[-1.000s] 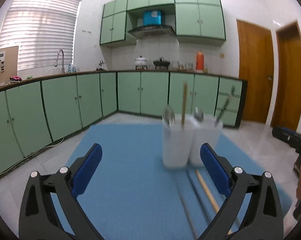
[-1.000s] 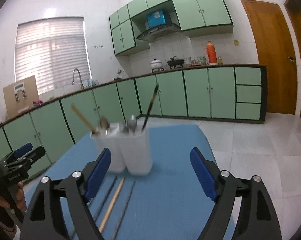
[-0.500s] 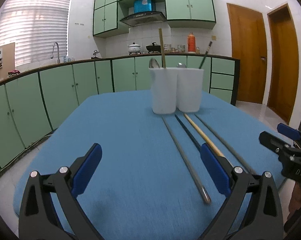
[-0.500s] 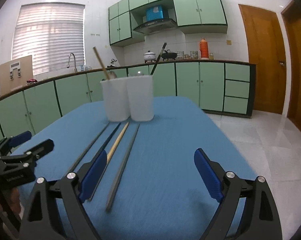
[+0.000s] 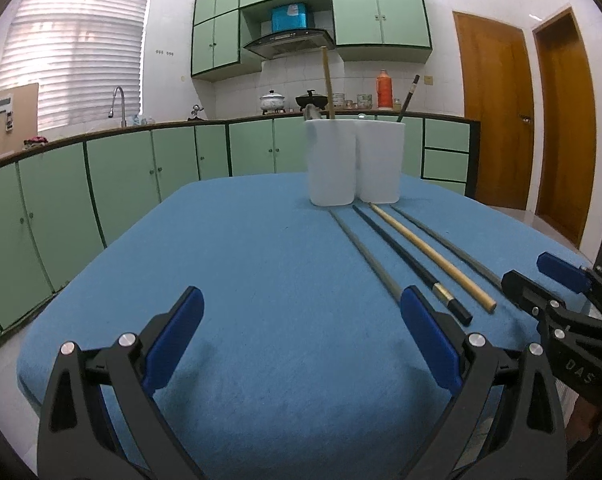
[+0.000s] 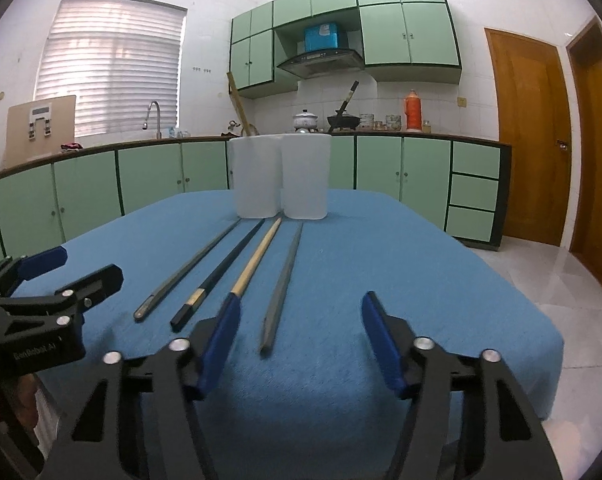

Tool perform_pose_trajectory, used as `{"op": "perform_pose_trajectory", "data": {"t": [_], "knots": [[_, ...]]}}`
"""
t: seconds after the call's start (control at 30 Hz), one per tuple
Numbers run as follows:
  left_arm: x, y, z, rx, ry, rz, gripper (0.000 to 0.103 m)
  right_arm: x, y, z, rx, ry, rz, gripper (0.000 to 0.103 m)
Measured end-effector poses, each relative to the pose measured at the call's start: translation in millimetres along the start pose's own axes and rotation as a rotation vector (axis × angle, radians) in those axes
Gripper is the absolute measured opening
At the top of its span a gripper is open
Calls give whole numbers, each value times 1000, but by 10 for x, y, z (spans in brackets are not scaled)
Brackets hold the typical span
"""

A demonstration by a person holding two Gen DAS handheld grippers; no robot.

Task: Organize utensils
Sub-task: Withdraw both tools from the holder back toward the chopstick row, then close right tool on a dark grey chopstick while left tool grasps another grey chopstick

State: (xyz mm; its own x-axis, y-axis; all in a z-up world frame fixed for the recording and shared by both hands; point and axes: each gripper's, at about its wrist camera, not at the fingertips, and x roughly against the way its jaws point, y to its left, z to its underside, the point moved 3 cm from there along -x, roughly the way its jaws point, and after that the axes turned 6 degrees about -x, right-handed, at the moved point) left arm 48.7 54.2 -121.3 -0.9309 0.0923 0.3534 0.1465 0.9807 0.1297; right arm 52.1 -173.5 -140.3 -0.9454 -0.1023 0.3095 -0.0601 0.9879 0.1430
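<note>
On the blue tabletop (image 6: 381, 264), four chopsticks (image 6: 280, 292) side by side before two white cups (image 6: 281, 176), right hand-held gripper (image 6: 297, 334) closing, grey stick's end between its fingers, untouched, left hand-held gripper (image 5: 301, 320) wide, empty.

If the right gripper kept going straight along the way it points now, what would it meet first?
Most likely the near tip of the grey metal chopstick lying on the blue tablecloth, which sits between the closing jaws of the right gripper, ahead of them. Nothing is gripped yet; depth is unclear.
</note>
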Motion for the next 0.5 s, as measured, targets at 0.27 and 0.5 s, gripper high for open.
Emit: {"op": "perform_pose_trajectory", "data": {"t": [0.27,0.5], "knots": [[-15,20,81,16,5,4,96,-24,55,87,10,-9,23,37],[-17,3,104,29,10,8,96,-29,154,107,36,-27,21,20]]}}
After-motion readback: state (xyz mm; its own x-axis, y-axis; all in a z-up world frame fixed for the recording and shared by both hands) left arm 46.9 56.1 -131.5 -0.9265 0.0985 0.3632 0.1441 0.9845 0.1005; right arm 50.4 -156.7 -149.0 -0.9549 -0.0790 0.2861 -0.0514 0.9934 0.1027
